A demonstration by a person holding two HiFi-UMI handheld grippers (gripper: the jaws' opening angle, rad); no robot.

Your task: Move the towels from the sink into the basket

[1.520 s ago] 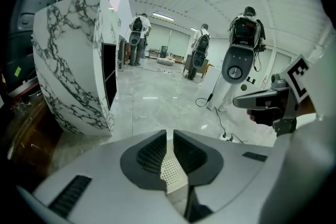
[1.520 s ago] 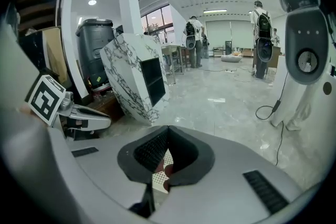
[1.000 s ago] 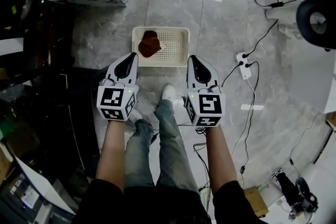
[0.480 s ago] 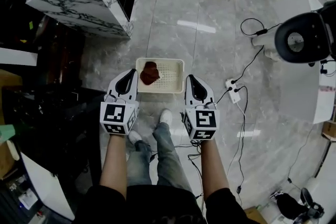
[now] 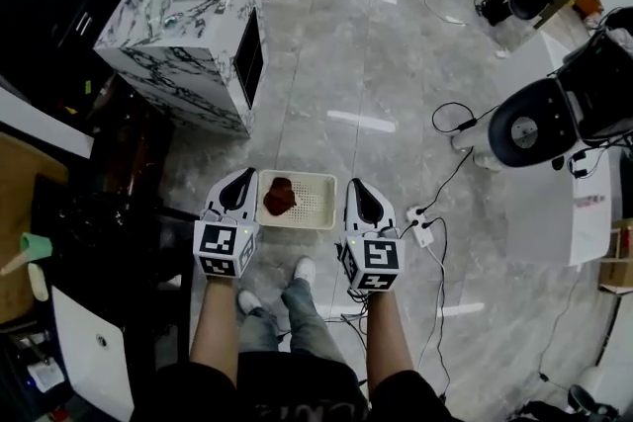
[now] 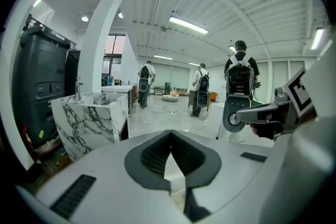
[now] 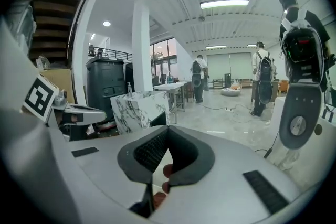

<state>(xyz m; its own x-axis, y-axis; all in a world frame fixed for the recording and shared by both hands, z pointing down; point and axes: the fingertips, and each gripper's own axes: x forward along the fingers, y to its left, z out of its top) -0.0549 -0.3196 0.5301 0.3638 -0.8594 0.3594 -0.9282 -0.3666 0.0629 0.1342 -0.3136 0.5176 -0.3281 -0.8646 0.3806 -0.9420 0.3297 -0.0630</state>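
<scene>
the marble sink (image 5: 188,10) stands at upper left. the left gripper (image 5: 237,185), fingers (image 6: 149,153) pressed together on nothing, hangs just left of the white basket (image 5: 318,205) on the floor (image 5: 376,64), where one reddish-brown towel (image 5: 280,196) lies. the right gripper (image 5: 358,195), fingers (image 7: 149,152) likewise closed and empty, hangs at the basket's right.

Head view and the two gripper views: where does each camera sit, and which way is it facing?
Head view: on the person's head, facing steeply down at the basket holding a dark red towel; shows forearms, legs, left gripper, right gripper.
Left gripper view: on the left gripper, looking along its shut jaws across the hall; right gripper at right.
Right gripper view: on the right gripper, along its shut jaws; left gripper at left.
Shared: both gripper views show the marble sink.
</scene>
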